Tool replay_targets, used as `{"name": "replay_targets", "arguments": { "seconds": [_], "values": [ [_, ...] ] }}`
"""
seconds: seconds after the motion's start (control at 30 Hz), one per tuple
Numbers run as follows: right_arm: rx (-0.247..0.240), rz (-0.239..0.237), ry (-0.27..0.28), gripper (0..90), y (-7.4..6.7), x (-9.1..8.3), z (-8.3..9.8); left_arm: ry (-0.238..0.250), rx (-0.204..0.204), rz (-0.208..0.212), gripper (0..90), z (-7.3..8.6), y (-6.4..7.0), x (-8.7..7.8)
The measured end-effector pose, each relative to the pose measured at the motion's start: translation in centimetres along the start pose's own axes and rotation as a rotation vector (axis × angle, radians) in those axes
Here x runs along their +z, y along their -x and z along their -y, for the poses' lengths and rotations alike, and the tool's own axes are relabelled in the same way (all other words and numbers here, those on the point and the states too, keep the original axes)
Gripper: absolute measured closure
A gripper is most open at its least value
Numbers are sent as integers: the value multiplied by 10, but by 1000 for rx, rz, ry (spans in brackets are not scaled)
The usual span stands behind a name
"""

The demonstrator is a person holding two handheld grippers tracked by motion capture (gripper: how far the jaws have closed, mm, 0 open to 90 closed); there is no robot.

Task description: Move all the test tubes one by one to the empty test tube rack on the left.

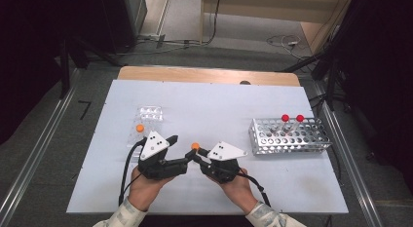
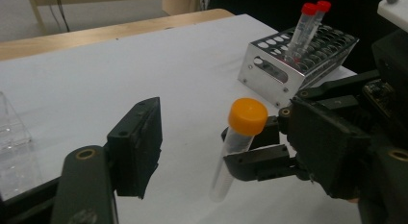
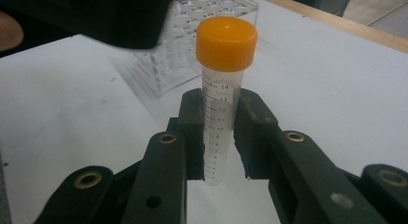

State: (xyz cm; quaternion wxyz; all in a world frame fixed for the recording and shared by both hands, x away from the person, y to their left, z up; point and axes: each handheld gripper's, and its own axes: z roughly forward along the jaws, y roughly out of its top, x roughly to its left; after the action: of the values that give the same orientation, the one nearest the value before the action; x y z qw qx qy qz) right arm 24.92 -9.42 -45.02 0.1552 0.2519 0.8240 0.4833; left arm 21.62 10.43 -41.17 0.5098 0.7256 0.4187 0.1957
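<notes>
Standing upright between the pads of the right hand-held gripper [image 3: 219,137], an orange-capped tube [image 3: 222,94] is clamped about its graduated middle, with cap and upper part above the jaws. The tube is held above the white bench [image 1: 209,110], well to the left of the metal rack [image 1: 288,135], in which two red-capped tubes [image 1: 292,121] are seated. The left hand-held gripper [image 1: 187,154] is kept just beside the tube, its jaws apart and pressing on nothing. A clear plastic rack [image 1: 144,124], with another orange cap [image 1: 140,128] in it, is seen farther left of the metal rack.
</notes>
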Motion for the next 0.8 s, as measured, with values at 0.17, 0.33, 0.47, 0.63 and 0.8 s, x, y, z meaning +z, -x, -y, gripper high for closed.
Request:
{"name": "replay_targets", "arguments": {
  "seconds": [0.17,0.33,0.47,0.63,0.8],
  "values": [
    [-11,-24,2,713,-7,1,-1,-4,14,22,438,3,2,2],
    [-11,-32,1,713,-8,1,-2,-10,27,43,567,5,4,4],
    [-9,-35,2,713,-8,1,-2,-16,34,48,637,6,5,6],
    [-6,-38,-2,713,-10,1,-2,-15,41,39,689,7,5,6],
    [-7,-50,1,635,-9,1,-2,-8,38,35,695,6,4,4]
  ]
}}
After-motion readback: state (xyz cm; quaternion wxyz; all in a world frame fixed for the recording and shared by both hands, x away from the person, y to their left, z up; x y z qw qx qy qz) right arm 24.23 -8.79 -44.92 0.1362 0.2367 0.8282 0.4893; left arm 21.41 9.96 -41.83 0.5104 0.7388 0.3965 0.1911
